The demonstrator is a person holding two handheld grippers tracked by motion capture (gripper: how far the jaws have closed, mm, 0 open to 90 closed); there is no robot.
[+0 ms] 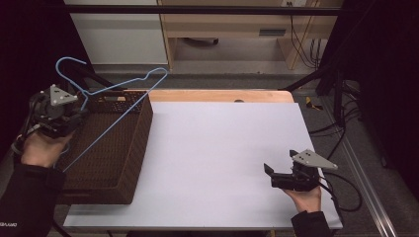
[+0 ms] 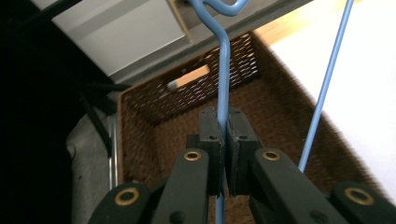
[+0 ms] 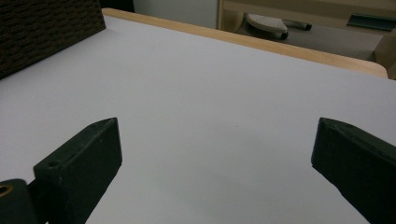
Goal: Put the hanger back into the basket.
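High view: the left tongs (image 1: 74, 116) sit at about nine o'clock of the scene, over the left rim of a dark woven basket (image 1: 129, 163) that stands on the left end of the white worktop (image 1: 222, 148). They are clamped on a light-blue wire hanger (image 1: 121, 85), which is held up in the air above the basket, its hook toward eleven o'clock and its long bar slanting down toward seven o'clock. In the left gripper view the two black pads (image 2: 211, 126) press tight together on the hanger's thin neck (image 2: 223, 70), with the basket's brown mesh interior (image 2: 154, 135) below them and another run of the blue wire passing at three o'clock. The right tongs (image 1: 276, 173) rest low at about four o'clock of the worktop, well apart from the basket, pointing toward nine o'clock. In the right gripper view their jaws stand wide with nothing between them, bare white surface (image 3: 210, 116) ahead and a corner of the basket (image 3: 46, 32) at ten o'clock.
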